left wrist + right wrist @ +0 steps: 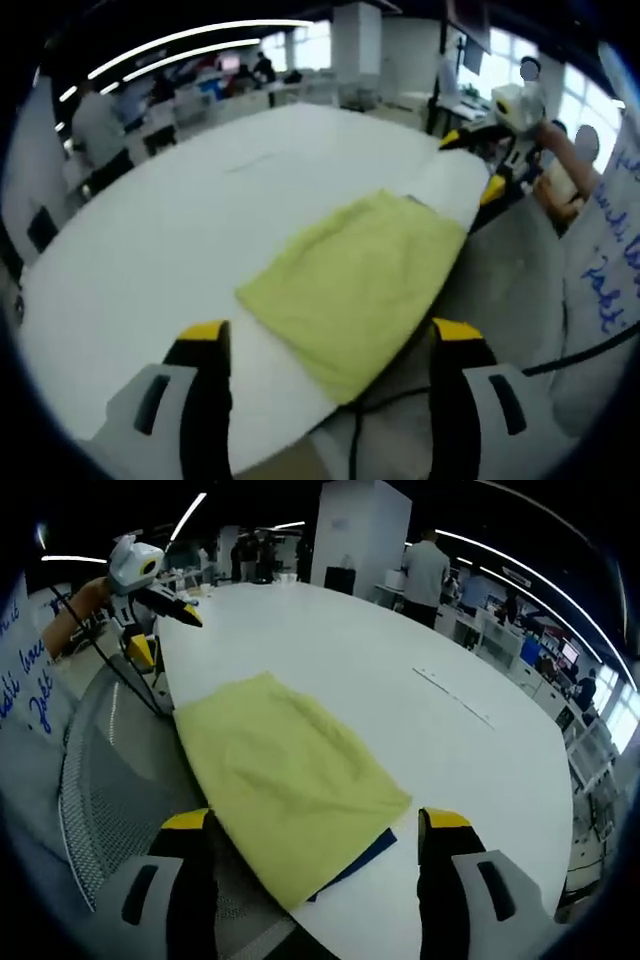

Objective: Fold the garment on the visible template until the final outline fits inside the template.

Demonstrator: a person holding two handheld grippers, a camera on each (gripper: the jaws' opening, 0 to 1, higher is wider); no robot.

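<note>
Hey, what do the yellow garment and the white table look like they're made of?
Yellow garment: looks like soft, matte woven or knit fabric; it lies in shallow wrinkles and its edge droops over the table rim. White table: a smooth, hard top, perhaps laminate or painted board, with a faint sheen from the ceiling lights.

Open-plan office or lab floor. Large white oval table [400, 680] in foreground, meeting-room type. Long strip ceiling lights [180, 45] overhead. White square column [360, 530] mid-room. Rows of desks with monitors [540, 640] along far side, people standing [425, 570] among them. Windows [590, 100] at edge. Grey mesh chair back [110, 770] beside table.
</note>
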